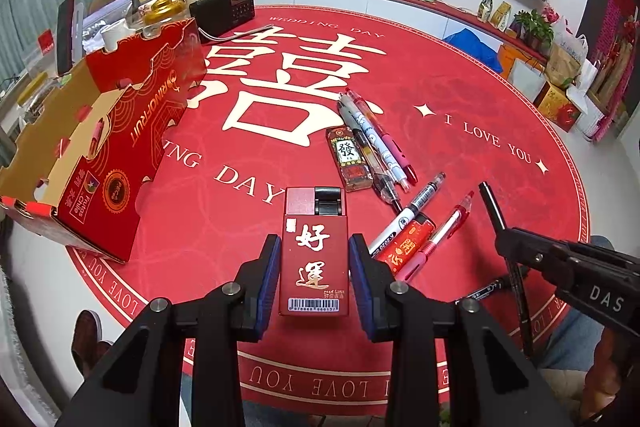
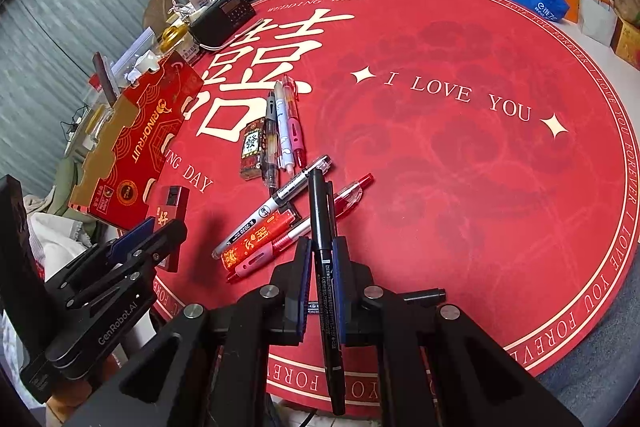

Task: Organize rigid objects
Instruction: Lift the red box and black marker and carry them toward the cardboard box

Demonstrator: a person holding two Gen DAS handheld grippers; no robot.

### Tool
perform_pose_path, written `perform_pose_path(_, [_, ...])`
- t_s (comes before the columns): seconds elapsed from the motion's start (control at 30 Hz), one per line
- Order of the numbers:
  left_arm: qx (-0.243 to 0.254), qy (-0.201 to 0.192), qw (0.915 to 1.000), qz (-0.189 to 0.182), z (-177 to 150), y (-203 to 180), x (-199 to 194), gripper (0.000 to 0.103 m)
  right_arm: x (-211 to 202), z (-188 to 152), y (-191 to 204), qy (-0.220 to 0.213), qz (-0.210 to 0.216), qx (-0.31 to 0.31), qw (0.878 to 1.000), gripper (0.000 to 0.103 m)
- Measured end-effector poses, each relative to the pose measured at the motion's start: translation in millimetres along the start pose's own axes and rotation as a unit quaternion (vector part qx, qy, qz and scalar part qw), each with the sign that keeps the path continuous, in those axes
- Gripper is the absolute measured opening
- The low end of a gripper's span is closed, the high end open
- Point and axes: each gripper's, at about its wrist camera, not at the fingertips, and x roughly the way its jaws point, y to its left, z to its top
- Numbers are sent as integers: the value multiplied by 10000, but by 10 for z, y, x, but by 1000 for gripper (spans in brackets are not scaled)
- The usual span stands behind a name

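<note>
My left gripper [image 1: 314, 263] is shut on a red lighter-shaped box [image 1: 314, 259] with gold characters, its blue pads against both sides; it also shows in the right wrist view [image 2: 170, 201]. My right gripper [image 2: 322, 263] is shut on a black marker pen [image 2: 326, 267], held above the mat; the pen shows in the left wrist view [image 1: 506, 255]. Several pens [image 1: 380, 143] and a small mahjong-print box [image 1: 350, 159] lie on the red mat. A red lighter [image 1: 404, 245] and more pens [image 2: 280, 211] lie nearer.
An open red and gold cardboard tray [image 1: 100, 147] stands at the left of the round red mat [image 1: 460, 163]. A black radio [image 1: 224, 9] and clutter sit behind it. Shelves with plants and bags line the far wall.
</note>
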Motion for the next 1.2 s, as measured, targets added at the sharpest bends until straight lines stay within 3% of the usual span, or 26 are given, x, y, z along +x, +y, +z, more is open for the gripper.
perform_pose_path(1.2, [-22, -225, 9997, -44, 46, 57, -180, 37, -54, 62, 79, -85, -31, -76, 9999, 11])
